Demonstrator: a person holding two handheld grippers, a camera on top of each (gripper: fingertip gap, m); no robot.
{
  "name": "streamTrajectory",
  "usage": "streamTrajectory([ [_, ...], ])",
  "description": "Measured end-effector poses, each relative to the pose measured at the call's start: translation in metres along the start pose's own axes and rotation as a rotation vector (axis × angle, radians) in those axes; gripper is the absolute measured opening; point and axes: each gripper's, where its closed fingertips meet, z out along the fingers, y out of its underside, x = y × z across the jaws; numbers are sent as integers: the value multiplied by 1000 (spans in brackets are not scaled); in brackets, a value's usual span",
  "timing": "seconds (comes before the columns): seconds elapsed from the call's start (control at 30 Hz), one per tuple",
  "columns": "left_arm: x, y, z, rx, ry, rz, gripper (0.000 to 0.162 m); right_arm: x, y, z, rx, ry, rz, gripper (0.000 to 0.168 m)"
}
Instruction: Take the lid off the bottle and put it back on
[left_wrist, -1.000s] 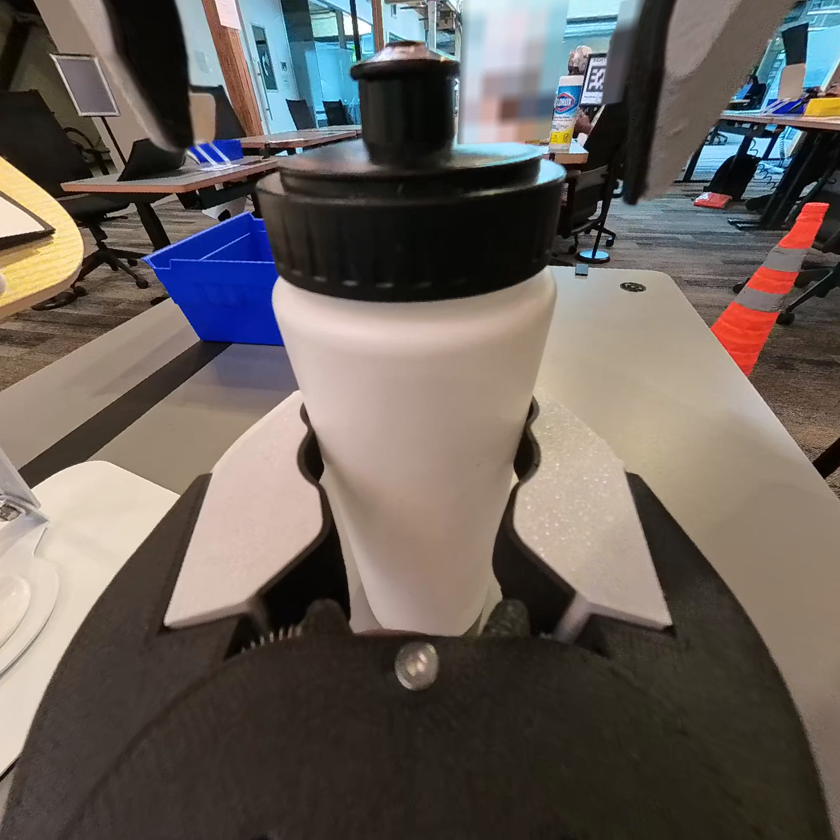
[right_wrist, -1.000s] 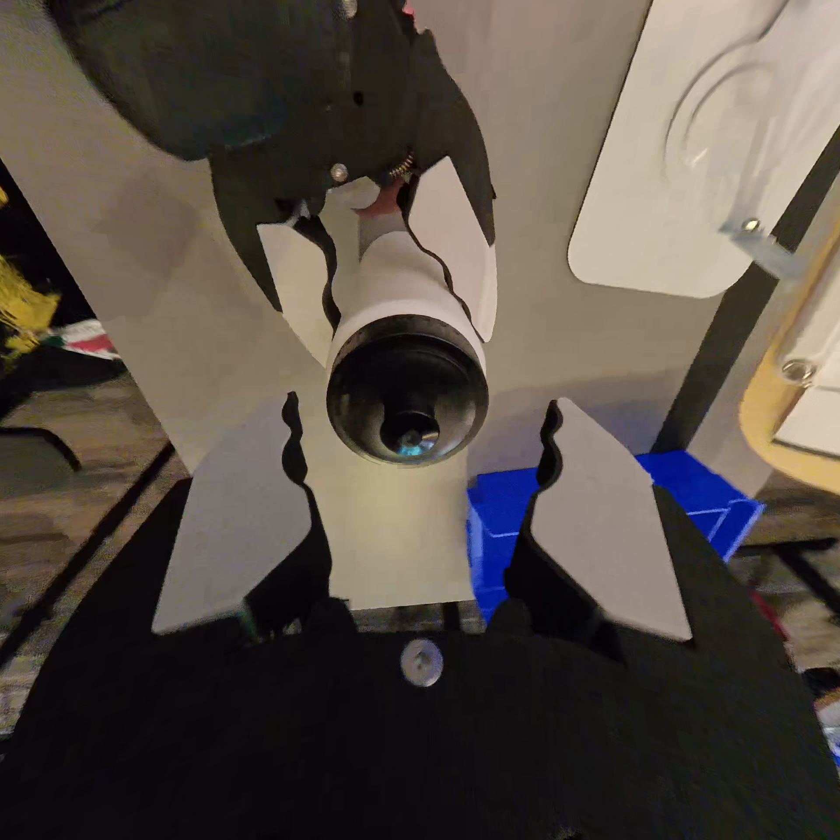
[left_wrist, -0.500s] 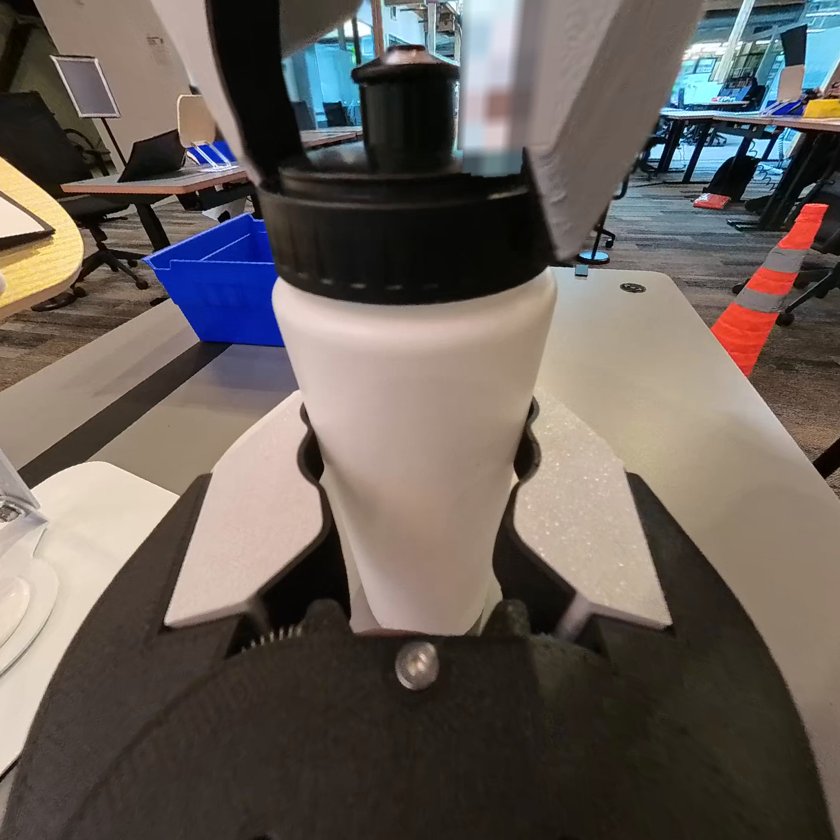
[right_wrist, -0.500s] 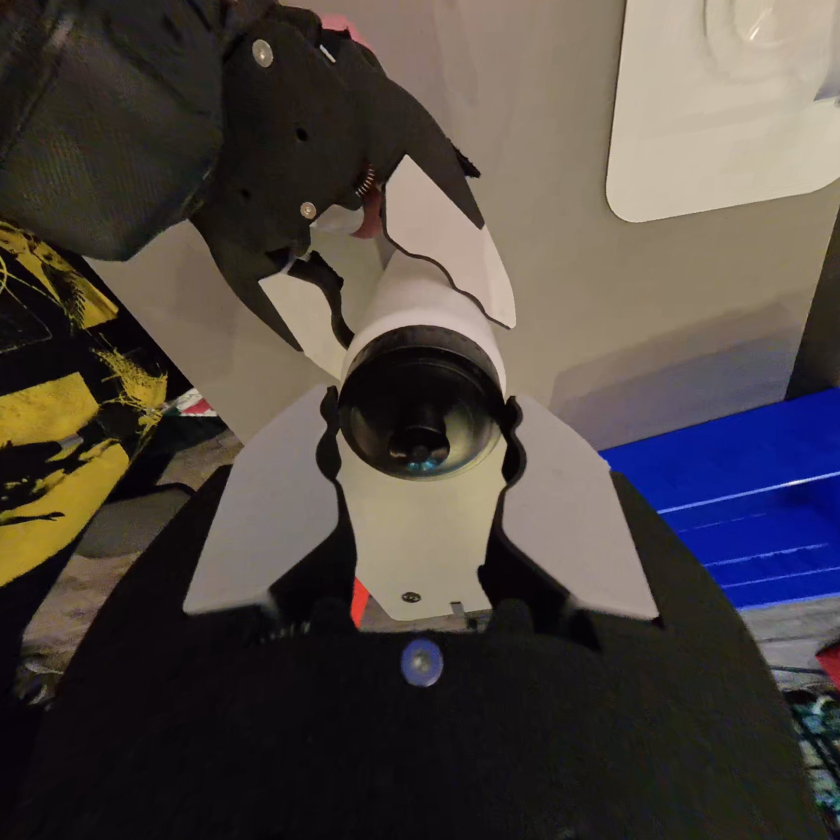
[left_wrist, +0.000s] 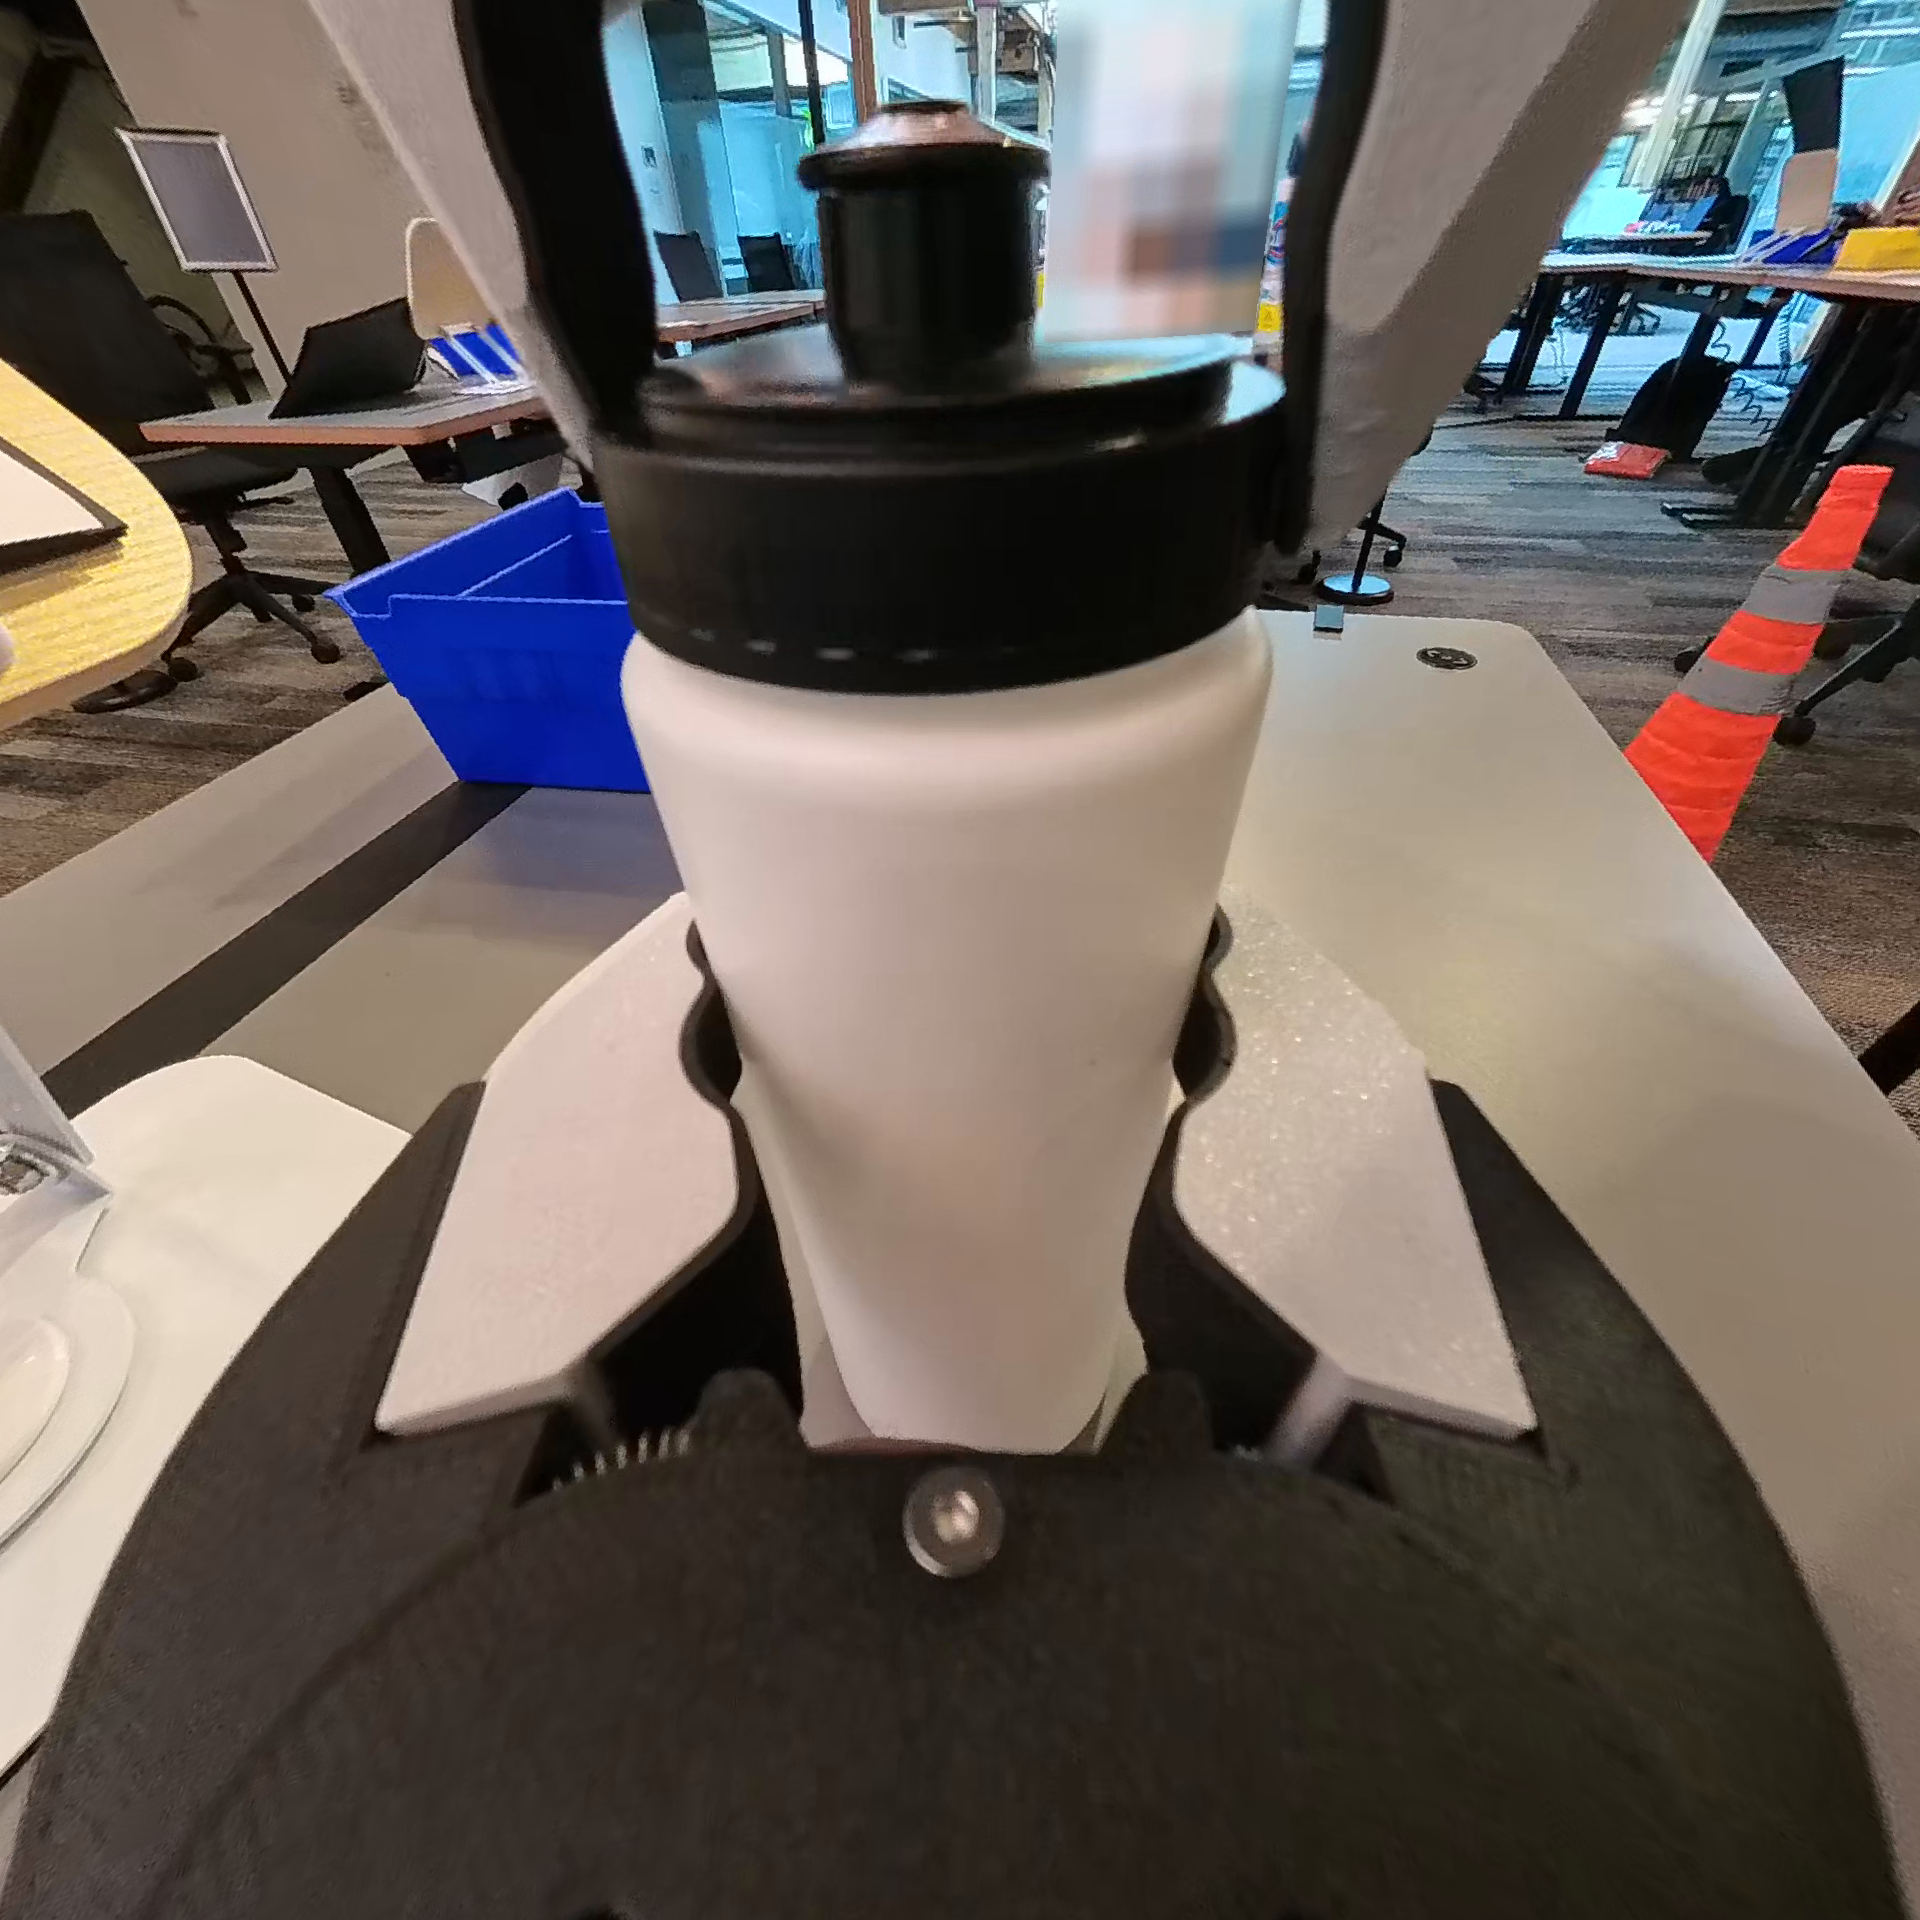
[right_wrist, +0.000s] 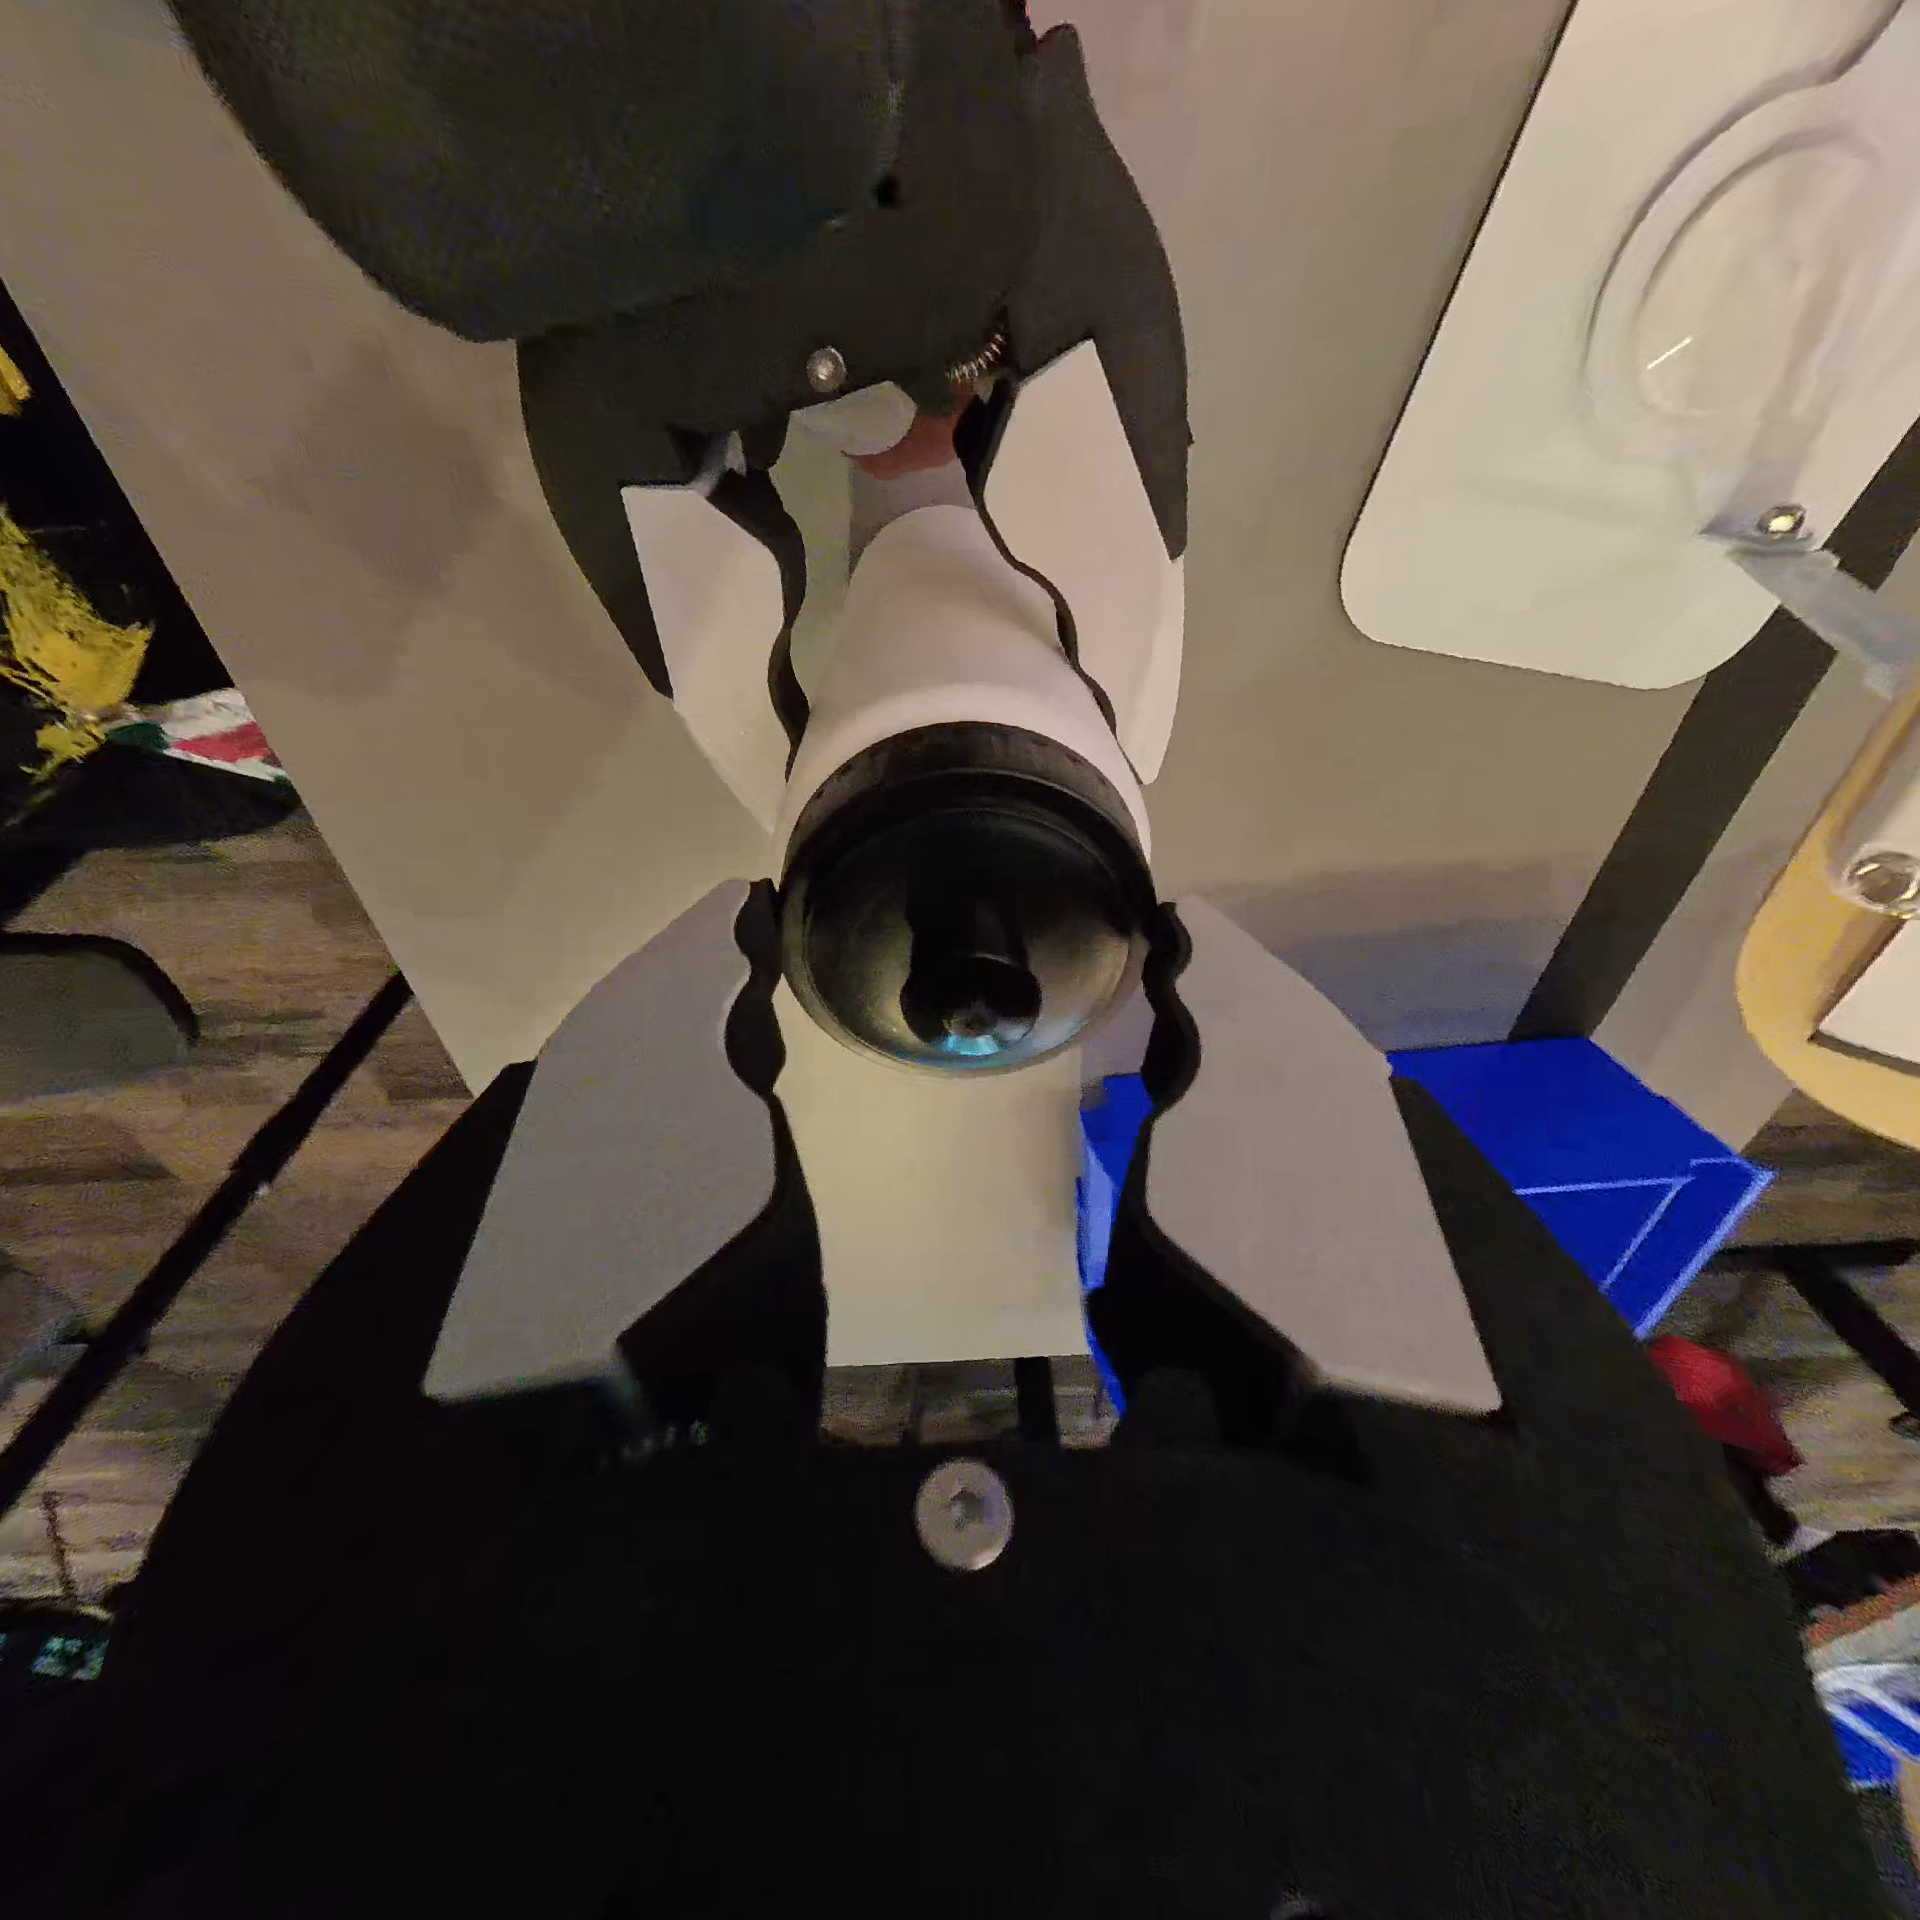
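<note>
1. The white bottle (left_wrist: 951, 997) stands upright above the grey table (left_wrist: 1455, 935), its lower body clamped between the pads of the left claw (left_wrist: 956, 1049), which is closed on it.
2. The black lid (left_wrist: 940, 540) sits on the bottle's neck, with its spout (left_wrist: 925, 249) pointing up; no gap shows under its ribbed rim, so by my reading unscrewing has not begun or has barely begun.
3. The right claw (right_wrist: 961, 977) comes from above, and its fingers (right_wrist: 644, 1143) press the lid's rim on both sides: it grips the lid.
4. Left to do, as I judge it: twist the lid off, lift it clear, then set it back and screw it down. Nearly the whole task remains.
5. The left wrist view alone shows the lid's side and its seam with the bottle, plus a blue bin (left_wrist: 499, 655) and an orange cone (left_wrist: 1756, 665) beyond the table.
6. The right wrist view alone shows the lid's top face and both fingers meeting its rim, with the left claw (right_wrist: 935, 644) seen holding the bottle (right_wrist: 945, 644) below.
</note>
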Motion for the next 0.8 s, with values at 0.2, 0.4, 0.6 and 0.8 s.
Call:
streamTrajectory([
  [0.2, 0, 0, 0, 0, -3, 0, 84, 1, -1, 0, -3, -39, 291, 69],
  [0.4, 0, 0, 0, 1, -2, -1, 84, 1, -4, -7, 25, 2, -25, 78],
  [0.6, 0, 0, 0, 1, -1, -2, 84, -1, -2, -7, 15, 17, -97, 64],
  [0.8, 0, 0, 0, 3, -1, -1, 84, 1, -5, -6, 21, -20, 306, 64],
])
